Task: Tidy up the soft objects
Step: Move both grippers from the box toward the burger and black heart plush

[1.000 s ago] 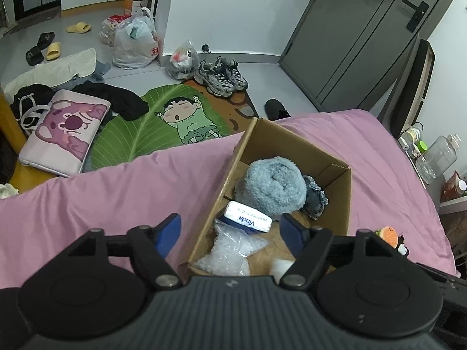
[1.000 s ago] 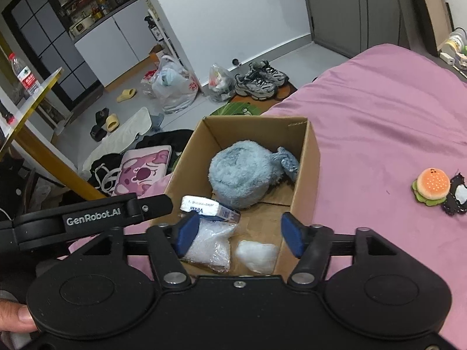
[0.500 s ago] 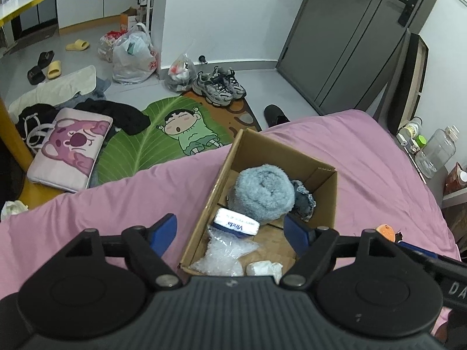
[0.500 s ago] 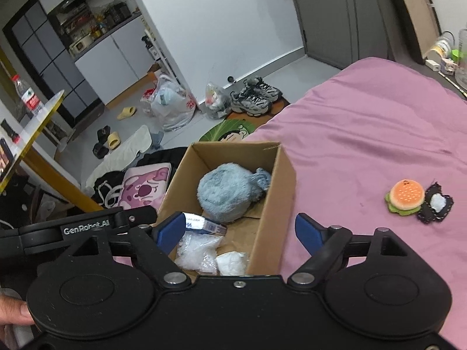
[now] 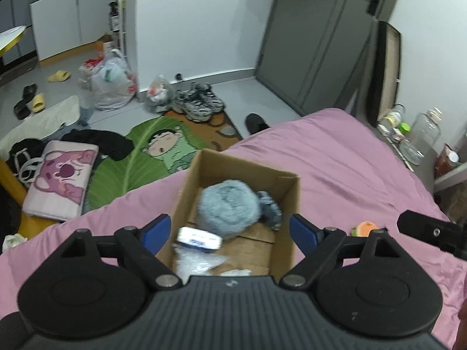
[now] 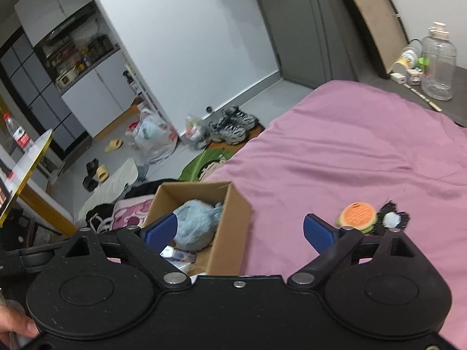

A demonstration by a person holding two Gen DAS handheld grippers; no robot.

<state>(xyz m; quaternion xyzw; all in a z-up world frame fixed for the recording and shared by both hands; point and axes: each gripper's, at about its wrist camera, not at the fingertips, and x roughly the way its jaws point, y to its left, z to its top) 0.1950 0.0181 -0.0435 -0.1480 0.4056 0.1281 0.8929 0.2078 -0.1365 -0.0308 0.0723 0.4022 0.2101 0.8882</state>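
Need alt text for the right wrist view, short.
The open right hand-held gripper hovers empty over a pink bedsheet, between an open brown cardboard box holding a fluffy blue-grey plush and a small orange burger-shaped plush toy lying on the sheet. A cluttered floor with shoes and bags lies beyond.

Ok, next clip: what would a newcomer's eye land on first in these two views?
Probably the open cardboard box on the pink bedspread, with a fluffy blue-grey bundle filling its far end. Next, the burger-shaped plush lying on the bedspread to the box's right, just beyond the open right gripper. The open left gripper hovers over the box.
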